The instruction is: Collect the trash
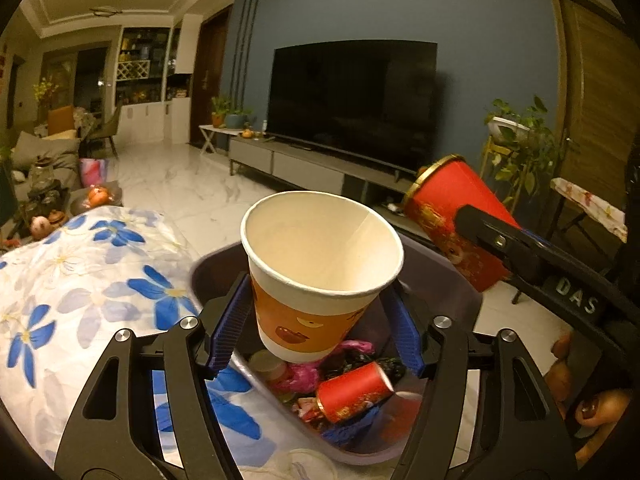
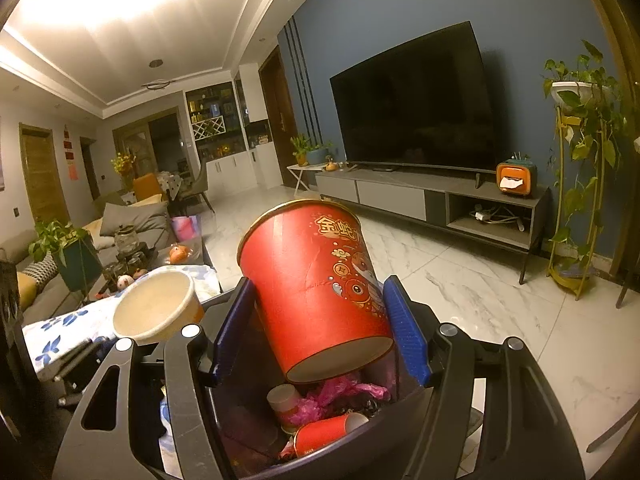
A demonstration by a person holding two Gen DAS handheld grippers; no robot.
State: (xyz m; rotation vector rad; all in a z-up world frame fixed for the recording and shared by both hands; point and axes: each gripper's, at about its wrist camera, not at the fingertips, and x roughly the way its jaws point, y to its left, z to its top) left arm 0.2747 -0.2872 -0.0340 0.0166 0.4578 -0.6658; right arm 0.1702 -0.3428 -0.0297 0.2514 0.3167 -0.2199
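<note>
An orange-and-white paper cup point(image 1: 320, 264) stands upright between the blue pads of my left gripper point(image 1: 318, 292), which is shut on it above a dark trash bin point(image 1: 216, 268). My right gripper point(image 2: 318, 284) is shut on a red paper cup point(image 2: 316, 288), tilted with its base over the same bin point(image 2: 240, 420). From the left wrist view the red cup point(image 1: 452, 220) hangs above the bin's right rim. The orange cup point(image 2: 156, 310) shows at the left of the right wrist view. Inside the bin lie a small red cup point(image 1: 352, 394), a pink plastic bag point(image 1: 304, 376) and other scraps.
A blue-flowered cloth point(image 1: 80, 280) covers the surface left of the bin. A large TV point(image 1: 352, 100) on a low cabinet point(image 2: 440, 196) lines the far wall, with a plant stand point(image 2: 580, 160) at right. Marble floor point(image 2: 500, 300) lies beyond. A person's fingers point(image 1: 600, 404) hold the right gripper.
</note>
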